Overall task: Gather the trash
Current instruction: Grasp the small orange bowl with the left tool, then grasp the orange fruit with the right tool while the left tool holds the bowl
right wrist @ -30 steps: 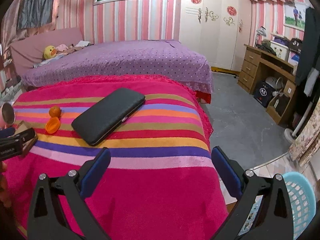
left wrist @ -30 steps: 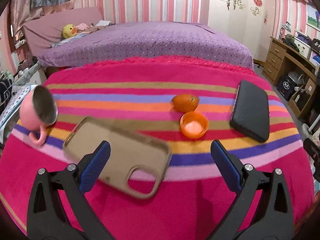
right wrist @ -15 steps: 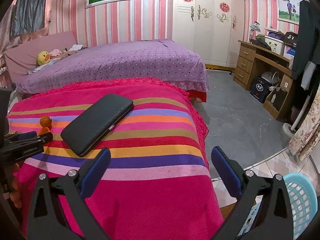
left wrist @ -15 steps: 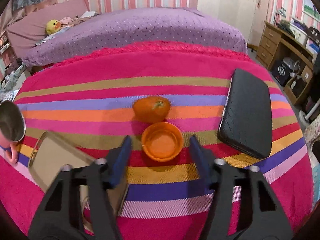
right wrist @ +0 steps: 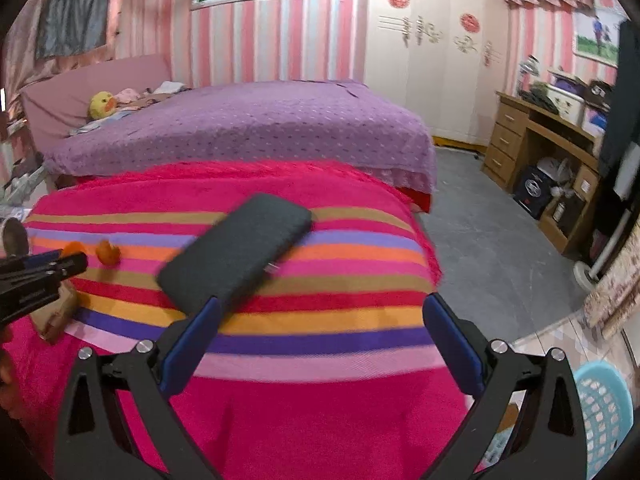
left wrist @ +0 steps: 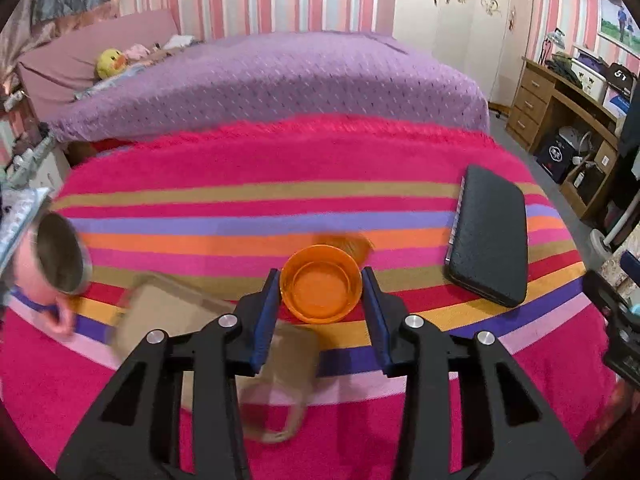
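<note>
You have very little to read here. In the left wrist view, a black bag point(left wrist: 619, 76) on the wooden desk point(left wrist: 568, 100) at the far right carries white characters that look like "5T", though they are too small to be sure of. The round red ornaments point(right wrist: 469, 22) on the white wardrobe point(right wrist: 440, 60) and the dark box point(right wrist: 534, 186) under the desk bear marks you cannot make out.

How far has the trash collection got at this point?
Nothing looks binned yet. In hand: the left gripper has just closed around the orange peel cup. Left: the other peel piece on the blanket, and carrying both to the blue basket.
</note>
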The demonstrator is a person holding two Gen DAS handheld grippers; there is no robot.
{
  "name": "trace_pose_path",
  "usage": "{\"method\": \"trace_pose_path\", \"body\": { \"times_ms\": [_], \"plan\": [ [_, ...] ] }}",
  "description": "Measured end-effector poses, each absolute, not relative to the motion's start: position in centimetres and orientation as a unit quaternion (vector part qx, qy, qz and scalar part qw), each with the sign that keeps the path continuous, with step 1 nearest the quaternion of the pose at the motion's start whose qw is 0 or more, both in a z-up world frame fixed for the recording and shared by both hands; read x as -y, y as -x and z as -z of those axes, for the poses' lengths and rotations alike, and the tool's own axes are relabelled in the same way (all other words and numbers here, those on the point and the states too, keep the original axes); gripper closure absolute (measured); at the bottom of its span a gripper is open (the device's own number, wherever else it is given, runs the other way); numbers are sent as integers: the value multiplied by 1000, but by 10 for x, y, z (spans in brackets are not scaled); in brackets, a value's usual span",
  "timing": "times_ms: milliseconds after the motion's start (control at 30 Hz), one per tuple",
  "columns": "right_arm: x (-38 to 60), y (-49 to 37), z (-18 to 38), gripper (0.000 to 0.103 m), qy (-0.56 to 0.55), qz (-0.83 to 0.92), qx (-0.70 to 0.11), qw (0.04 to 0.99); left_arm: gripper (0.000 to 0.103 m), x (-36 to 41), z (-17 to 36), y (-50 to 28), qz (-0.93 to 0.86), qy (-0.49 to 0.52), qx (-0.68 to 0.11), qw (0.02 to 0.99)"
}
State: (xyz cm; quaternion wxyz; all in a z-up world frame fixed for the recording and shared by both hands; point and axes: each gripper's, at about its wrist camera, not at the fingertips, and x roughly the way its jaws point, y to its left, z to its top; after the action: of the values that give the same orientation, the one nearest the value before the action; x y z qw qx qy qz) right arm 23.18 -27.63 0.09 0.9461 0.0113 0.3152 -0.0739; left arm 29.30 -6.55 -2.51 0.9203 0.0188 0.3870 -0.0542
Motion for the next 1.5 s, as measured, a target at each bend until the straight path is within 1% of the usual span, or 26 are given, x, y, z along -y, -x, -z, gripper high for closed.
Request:
{"method": "trace_pose_path", "body": {
  "times_ms": [100,267,533,633,667,700,767,833,900,933,967,1000,1033,1067,1167,1500],
  "plan": [
    [247,-242,-3,5,-2,48,-314,948,64,41,13,-282,37,-13,-379,925],
    [201,-259,0,5,21,8,-315,949,64,1,9,-266,10,11,-382,924],
    [136,-279,15,5,49,-53,-335,939,64,-36,29,-259,-8,6,-400,916],
    [121,-289,17,6,56,-64,-339,937,64,-48,27,-253,-16,4,-393,919],
    [117,-292,18,10,57,-69,-342,936,64,-49,28,-250,-18,6,-391,920],
    [112,-296,19,17,55,-77,-347,933,64,-52,29,-250,-18,9,-391,920],
    [107,-303,24,26,50,-89,-361,927,64,-59,34,-250,-21,15,-396,918],
    [101,-307,29,32,53,-94,-371,922,64,-64,39,-250,-25,17,-401,916],
    [96,-310,33,46,59,-98,-378,919,64,-66,40,-249,-27,17,-400,916],
    [96,-310,35,50,59,-100,-380,917,64,-66,40,-248,-27,16,-398,917],
    [95,-312,37,57,56,-105,-385,915,64,-66,39,-247,-28,14,-394,918],
    [95,-312,39,66,54,-110,-389,913,64,-65,38,-246,-28,13,-391,920],
    [94,-312,40,71,52,-116,-392,911,64,-65,37,-245,-28,14,-388,921],
    [94,-312,40,74,53,-118,-393,911,64,-64,36,-245,-28,14,-387,922],
    [95,-307,36,76,48,-119,-381,916,64,-61,34,-241,-27,13,-383,923],
    [134,-255,11,77,42,-92,-332,938,64,-44,26,-221,-18,9,-368,930]
  ]
}}
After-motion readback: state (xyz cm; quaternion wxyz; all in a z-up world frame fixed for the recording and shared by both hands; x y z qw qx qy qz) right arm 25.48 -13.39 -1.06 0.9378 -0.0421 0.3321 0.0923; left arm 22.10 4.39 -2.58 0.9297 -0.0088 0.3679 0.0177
